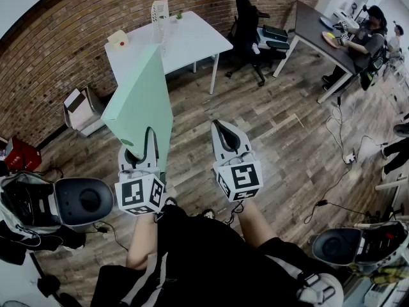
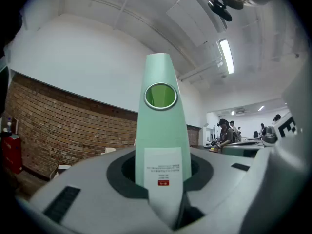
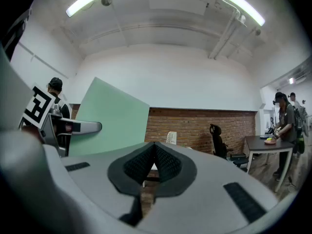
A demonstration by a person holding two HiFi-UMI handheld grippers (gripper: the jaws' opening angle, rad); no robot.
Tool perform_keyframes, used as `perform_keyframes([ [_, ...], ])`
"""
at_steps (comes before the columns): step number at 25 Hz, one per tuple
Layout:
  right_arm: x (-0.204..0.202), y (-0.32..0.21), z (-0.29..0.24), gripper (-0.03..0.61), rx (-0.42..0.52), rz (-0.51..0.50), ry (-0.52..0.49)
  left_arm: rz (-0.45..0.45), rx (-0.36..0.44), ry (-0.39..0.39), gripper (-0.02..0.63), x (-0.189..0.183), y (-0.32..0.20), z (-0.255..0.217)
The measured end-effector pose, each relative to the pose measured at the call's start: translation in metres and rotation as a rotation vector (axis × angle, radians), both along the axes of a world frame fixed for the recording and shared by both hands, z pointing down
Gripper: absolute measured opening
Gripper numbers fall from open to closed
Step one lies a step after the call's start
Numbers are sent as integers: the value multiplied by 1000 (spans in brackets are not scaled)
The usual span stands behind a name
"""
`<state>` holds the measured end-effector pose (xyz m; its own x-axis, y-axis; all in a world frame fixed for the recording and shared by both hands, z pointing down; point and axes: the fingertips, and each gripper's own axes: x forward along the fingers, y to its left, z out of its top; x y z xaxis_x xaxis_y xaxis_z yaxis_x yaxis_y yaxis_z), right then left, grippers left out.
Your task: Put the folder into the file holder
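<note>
white table [image 1: 192, 40], black office chair [image 1: 245, 19], brick wall [image 1: 57, 56]

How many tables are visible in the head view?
2. A white table, bearing the file holder, is at top centre; a dark table is at the upper right. Others may be hidden.

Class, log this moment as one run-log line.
left gripper: shut on mint-green folder | right gripper: shut, empty | white slotted file holder: on white table, folder not yet in

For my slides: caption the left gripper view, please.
Left gripper clamps a mint-green folder by its labelled spine; brick wall behind.
</note>
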<state>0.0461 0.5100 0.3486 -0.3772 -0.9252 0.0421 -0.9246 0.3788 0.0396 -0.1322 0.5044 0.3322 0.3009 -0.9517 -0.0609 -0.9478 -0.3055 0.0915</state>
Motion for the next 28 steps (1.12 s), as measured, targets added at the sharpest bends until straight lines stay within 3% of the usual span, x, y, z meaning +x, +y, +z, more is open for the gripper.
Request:
perform_keyframes([
  [10, 2, -25, 37, 9, -42, 19, 15, 19, -18, -19, 133, 0, -21, 22],
  [18, -25, -97, 29, 9, -57, 33, 32, 34, -2, 5, 133, -29, -104, 18],
  [28, -88, -171, 31, 9, -97, 49, 31, 79, -2, 15, 133, -85, -189, 15],
])
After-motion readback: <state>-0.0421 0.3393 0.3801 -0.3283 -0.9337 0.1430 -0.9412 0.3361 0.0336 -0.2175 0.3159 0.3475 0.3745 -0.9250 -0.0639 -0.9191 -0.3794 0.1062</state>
